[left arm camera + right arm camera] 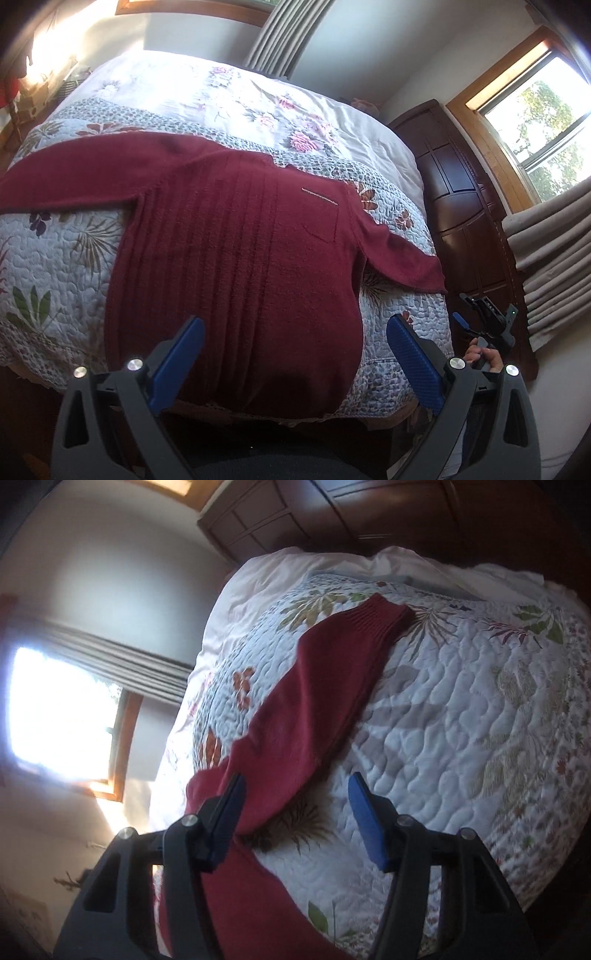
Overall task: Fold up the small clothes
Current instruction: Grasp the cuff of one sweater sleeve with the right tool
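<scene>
A dark red knitted sweater (236, 243) lies spread flat on the quilted floral bedspread (55, 266), sleeves out to both sides, a chest pocket on its right half. My left gripper (295, 328) hovers open above the sweater's hem, blue pads wide apart, nothing between them. In the left wrist view my right gripper (487, 321) shows small beside the bed's right edge, held by a hand (484, 360). In the right wrist view my right gripper (297, 786) is open over the sweater's right sleeve (325, 686), which runs away toward its ribbed cuff (376, 616). Its left pad (229, 812) is over the red cloth.
A dark wooden headboard (465, 218) stands along the bed's right side, with a window (543, 129) and bunched beige curtain (554, 266) behind. Grey curtains (284, 33) hang at the far wall. White bedding (258, 576) lies near the headboard. A sunlit shelf (40, 81) sits far left.
</scene>
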The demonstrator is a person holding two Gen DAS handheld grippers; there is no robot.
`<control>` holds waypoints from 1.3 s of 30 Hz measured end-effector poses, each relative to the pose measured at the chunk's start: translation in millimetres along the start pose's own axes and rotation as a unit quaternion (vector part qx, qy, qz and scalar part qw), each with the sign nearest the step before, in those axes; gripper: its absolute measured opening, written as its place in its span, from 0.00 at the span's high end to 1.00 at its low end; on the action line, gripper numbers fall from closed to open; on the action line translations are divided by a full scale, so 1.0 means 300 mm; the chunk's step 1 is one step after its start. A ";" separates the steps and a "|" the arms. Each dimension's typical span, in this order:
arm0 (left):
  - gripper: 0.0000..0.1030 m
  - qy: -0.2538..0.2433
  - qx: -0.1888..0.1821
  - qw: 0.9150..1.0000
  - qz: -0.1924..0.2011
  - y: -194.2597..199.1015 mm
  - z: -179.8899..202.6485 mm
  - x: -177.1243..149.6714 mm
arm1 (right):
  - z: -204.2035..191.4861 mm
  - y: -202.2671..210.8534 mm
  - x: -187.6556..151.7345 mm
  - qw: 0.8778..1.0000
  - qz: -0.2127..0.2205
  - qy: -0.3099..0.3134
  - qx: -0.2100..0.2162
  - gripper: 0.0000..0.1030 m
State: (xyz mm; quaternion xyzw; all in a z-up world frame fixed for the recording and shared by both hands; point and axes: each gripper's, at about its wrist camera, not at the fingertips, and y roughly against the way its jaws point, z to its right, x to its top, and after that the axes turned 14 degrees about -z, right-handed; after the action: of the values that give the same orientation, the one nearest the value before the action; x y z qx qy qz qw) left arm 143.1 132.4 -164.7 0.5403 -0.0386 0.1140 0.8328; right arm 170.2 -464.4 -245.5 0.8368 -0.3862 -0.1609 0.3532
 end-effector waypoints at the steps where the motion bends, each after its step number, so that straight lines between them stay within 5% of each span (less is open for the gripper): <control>1: 0.04 0.005 0.002 1.000 -0.001 -0.006 0.011 0.003 | 0.036 -0.013 0.056 1.000 -0.002 -0.015 0.019 0.44; 8: 0.04 0.036 0.026 0.999 -0.001 -0.037 0.079 0.028 | 0.249 -0.127 0.364 0.990 -0.003 -0.116 0.082 0.53; 14: 0.04 0.052 0.033 0.998 -0.001 -0.063 0.121 0.047 | 0.335 -0.176 0.472 0.985 0.004 -0.153 0.083 0.53; 19: 0.04 0.070 -0.005 0.997 -0.005 -0.086 0.135 0.071 | 0.335 -0.212 0.518 0.986 -0.005 -0.143 0.086 0.54; 20: 0.04 0.075 -0.012 0.997 -0.006 -0.090 0.137 0.076 | 0.334 -0.215 0.522 0.986 -0.006 -0.142 0.085 0.58; 22: 0.04 0.081 -0.037 0.996 -0.006 -0.098 0.134 0.084 | 0.337 -0.217 0.525 0.986 -0.012 -0.141 0.090 0.83; 25: 0.04 0.094 -0.073 0.993 -0.004 -0.103 0.115 0.091 | 0.329 -0.189 0.529 0.987 -0.006 -0.131 0.088 0.89; 31: 0.04 0.127 -0.141 0.982 0.005 -0.097 0.021 0.116 | 0.187 -0.058 0.507 0.996 0.026 -0.060 0.060 0.91; 39: 0.04 0.095 -0.189 0.977 0.020 -0.051 -0.068 0.193 | -0.222 0.096 0.396 0.991 0.089 0.097 -0.011 0.91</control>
State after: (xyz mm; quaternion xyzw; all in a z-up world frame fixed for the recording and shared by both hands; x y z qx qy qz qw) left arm 201.6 153.7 -175.9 0.3593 0.0089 0.1722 0.9172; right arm 268.1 -536.6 -178.1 0.8071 -0.4211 -0.0510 0.4107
